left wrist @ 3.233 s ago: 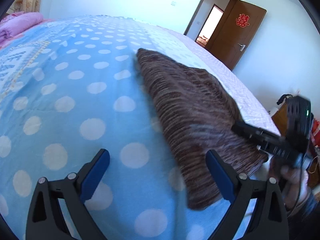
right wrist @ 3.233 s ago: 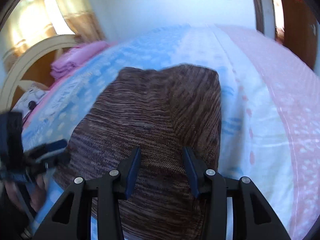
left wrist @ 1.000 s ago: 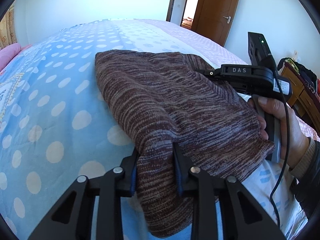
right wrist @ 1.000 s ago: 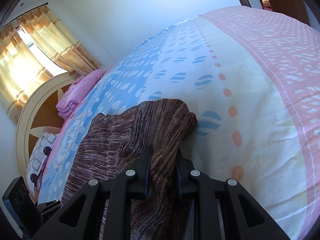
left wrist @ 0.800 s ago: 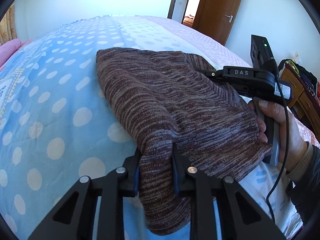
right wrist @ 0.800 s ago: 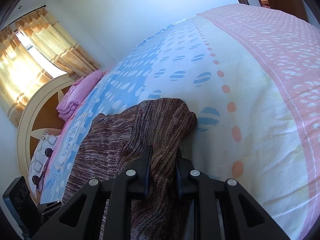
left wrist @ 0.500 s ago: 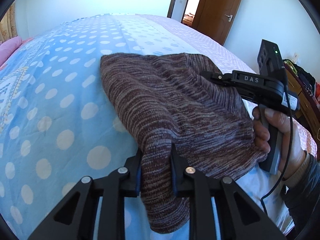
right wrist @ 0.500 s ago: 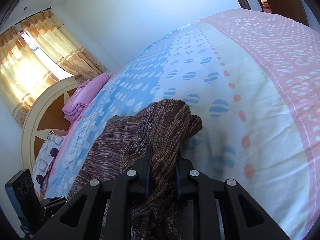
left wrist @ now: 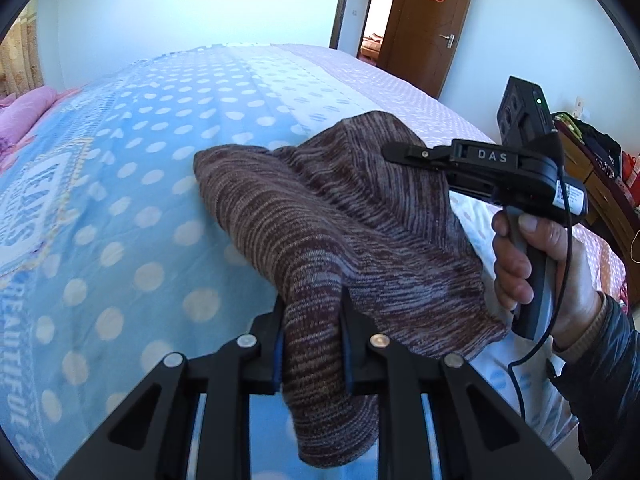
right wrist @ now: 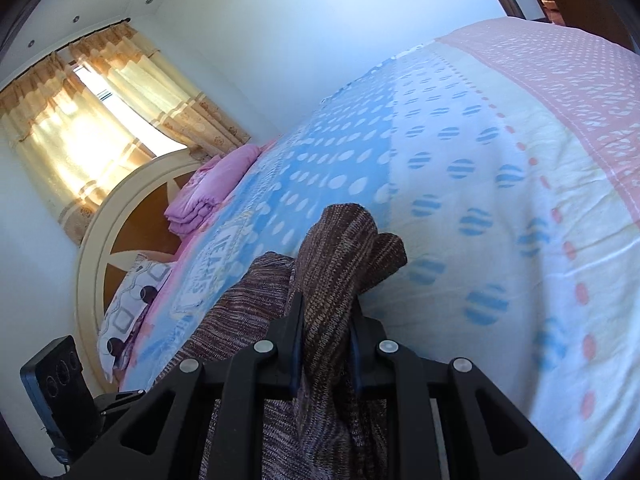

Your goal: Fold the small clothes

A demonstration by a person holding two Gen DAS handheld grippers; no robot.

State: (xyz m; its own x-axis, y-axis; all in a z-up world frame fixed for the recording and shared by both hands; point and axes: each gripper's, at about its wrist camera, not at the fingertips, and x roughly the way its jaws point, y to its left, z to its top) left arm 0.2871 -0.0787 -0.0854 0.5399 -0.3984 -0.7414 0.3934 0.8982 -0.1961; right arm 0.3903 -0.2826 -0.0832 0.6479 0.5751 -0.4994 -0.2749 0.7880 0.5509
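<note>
I see the bed filling most of both views, with a cover in blue with pale dots, then white, then pink toward the right side. At the upper left of the right wrist view are the curtains, the round headboard and a folded pink blanket below them. A brown door stands at the upper right of the left wrist view.

The brown striped knit garment sits in the middle of the left wrist view, bunched and lifted over the cover. My left gripper is clenched on its near edge at the bottom centre. My right gripper is also clamped on a fold of the garment, at the lower centre of its own view. My right hand holds the handle at the right of the left view.
</note>
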